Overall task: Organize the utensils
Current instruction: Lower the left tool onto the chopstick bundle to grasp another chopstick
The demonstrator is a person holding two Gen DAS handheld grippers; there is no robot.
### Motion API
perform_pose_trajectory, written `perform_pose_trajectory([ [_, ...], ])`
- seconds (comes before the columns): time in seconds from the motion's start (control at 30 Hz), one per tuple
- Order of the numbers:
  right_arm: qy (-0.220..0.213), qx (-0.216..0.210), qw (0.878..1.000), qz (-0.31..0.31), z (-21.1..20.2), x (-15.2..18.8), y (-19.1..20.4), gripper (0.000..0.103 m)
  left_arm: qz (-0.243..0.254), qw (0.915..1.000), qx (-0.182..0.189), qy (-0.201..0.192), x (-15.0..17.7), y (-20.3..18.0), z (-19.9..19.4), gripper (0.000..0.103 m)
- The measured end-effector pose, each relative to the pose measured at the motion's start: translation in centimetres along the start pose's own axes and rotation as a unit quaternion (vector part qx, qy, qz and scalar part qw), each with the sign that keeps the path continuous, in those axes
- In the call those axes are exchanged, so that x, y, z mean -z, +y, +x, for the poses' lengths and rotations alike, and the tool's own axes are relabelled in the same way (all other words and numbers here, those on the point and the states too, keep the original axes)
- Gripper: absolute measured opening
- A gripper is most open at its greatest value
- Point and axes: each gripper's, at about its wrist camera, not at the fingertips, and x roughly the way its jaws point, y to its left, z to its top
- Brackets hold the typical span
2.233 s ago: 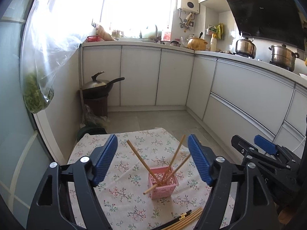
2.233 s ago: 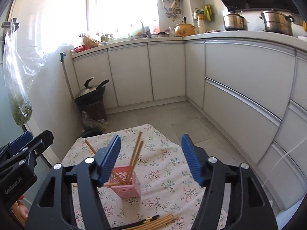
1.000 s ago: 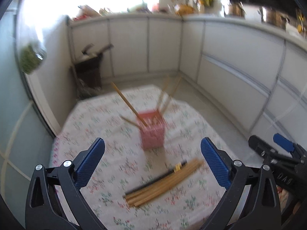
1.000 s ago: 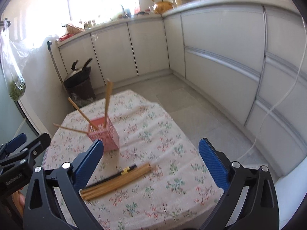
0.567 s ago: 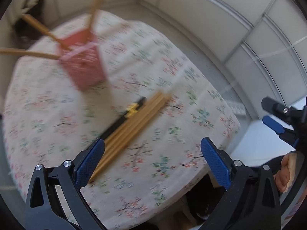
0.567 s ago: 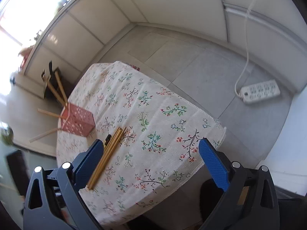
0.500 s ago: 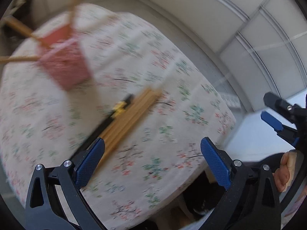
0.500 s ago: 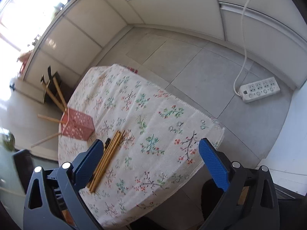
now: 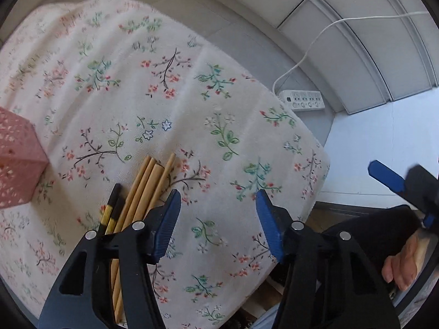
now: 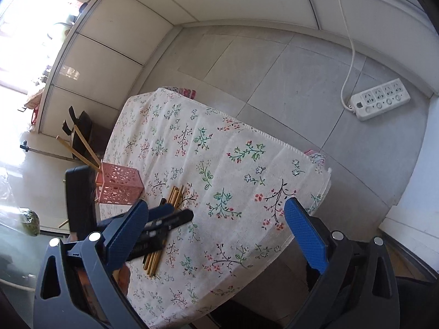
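While the left gripper (image 9: 218, 219) closes on bare cloth, loose chopsticks (image 9: 148, 181) lie lower left, beside its left finger. Right gripper (image 10: 216, 233) wide apart. Pink basket (image 10: 119, 186), left of frame, holds several chopsticks.

Small table (image 10: 274, 164) covered by a cream cloth printed with floral sprigs, standing on a grey tiled floor (image 10: 288, 63). Directly on the cloth: a pink perforated holder (image 10: 119, 185) toward 9 o'clock of the tabletop in the right wrist view, with chopsticks leaning out of it; just beside it, toward 6 o'clock, a bundle of loose chopsticks (image 9: 148, 181) lying flat (several of pale wood, two black with yellow bands). On the floor, at 2 o'clock from the table, lies a white power strip (image 10: 380, 100) with its cord.
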Motion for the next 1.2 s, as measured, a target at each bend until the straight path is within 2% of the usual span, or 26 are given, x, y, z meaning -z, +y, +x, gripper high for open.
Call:
perform_pose_trajectory([
  [0.17,0.002,0.002,1.000,0.005,0.2,-0.2,-0.2,0.097,0.000,0.9995,-0.020,0.023,-0.3,1.3,1.4,0.054],
  [0.43,0.011,0.002,1.000,0.005,0.7,-0.3,0.0,0.097,0.016,0.9998,-0.015,0.003,-0.3,0.8,0.2,0.054],
  [0.63,0.014,0.007,1.000,0.008,0.8,-0.3,-0.2,0.097,0.005,0.9995,-0.028,0.015,-0.5,1.7,1.2,0.053],
  [0.73,0.015,0.009,1.000,0.007,0.9,-0.2,-0.2,0.097,0.013,0.9997,-0.018,0.010,-0.3,1.7,0.9,0.053],
  [0.9,0.022,0.011,1.000,0.008,1.3,-0.3,-0.1,0.097,0.019,0.9995,-0.023,-0.005,-0.6,1.5,-0.4,0.053],
  [1.0,0.025,0.013,1.000,0.006,1.5,-0.2,-0.1,0.097,0.009,0.9990,-0.043,0.006,-0.6,2.6,0.2,0.053],
  [1.1,0.024,0.014,1.000,0.009,1.5,-0.2,-0.2,0.097,0.004,0.9993,-0.036,0.007,-0.5,3.4,0.7,0.054],
  [1.17,0.030,0.015,0.999,0.013,1.7,-0.2,-0.3,0.097,0.010,0.9987,-0.049,0.009,-0.5,3.3,0.7,0.051],
  [1.2,0.034,0.015,0.999,0.014,1.9,-0.2,-0.3,0.097,0.020,0.9970,-0.074,0.014,-0.6,2.9,0.9,0.044],
])
